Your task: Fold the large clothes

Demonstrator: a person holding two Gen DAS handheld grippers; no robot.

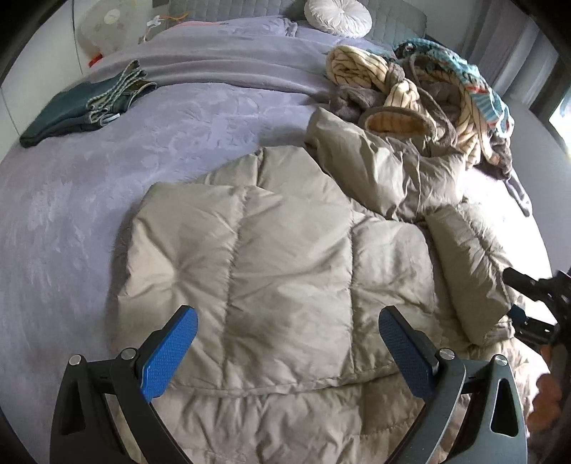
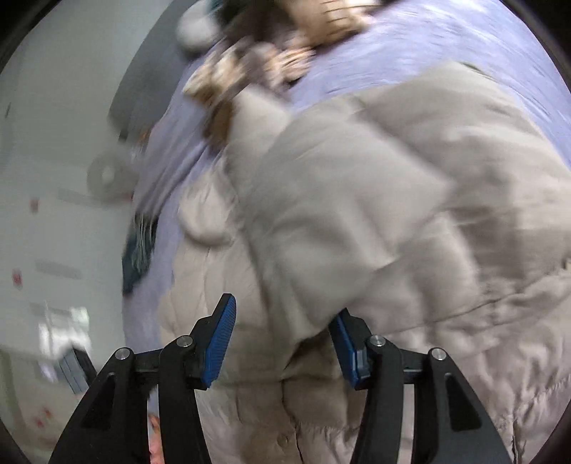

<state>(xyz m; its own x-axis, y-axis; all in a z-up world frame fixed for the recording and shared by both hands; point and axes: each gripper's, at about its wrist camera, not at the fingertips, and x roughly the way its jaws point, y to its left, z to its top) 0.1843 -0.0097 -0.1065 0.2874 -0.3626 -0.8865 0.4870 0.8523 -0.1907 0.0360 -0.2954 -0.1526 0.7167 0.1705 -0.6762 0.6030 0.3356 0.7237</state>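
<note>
A big bed (image 1: 178, 142) with a soft purple cover fills the room. On it lies a puffy tan coat (image 1: 285, 257), spread wide near the close edge. This is the big thing to fold. One side of it looks already turned in over the middle, and a fat sleeve (image 1: 467, 264) lies across on the right. I think the fold is only partly done. The bottom part by the near edge is still flat and open, and the coat is not yet a neat bundle.

Behind the coat, on the far right, sits a messy heap of clothes (image 1: 428, 96), striped and grey and blue. These look not folded at all. Far over on the left lies a small pile of blue jeans (image 1: 82, 110), folded flat. A round white pillow (image 1: 339, 16) rests at the head of the bed.

I see no box or basket anywhere, so nothing is in one.

The left gripper (image 1: 287, 353) hangs over the coat with its blue pads wide apart, holding nothing. The right gripper (image 2: 282, 339) is down close on the coat. Its pads stand partly apart with a puff of coat bulging between them, and they do not seem to pinch it. That picture is blurry.
</note>
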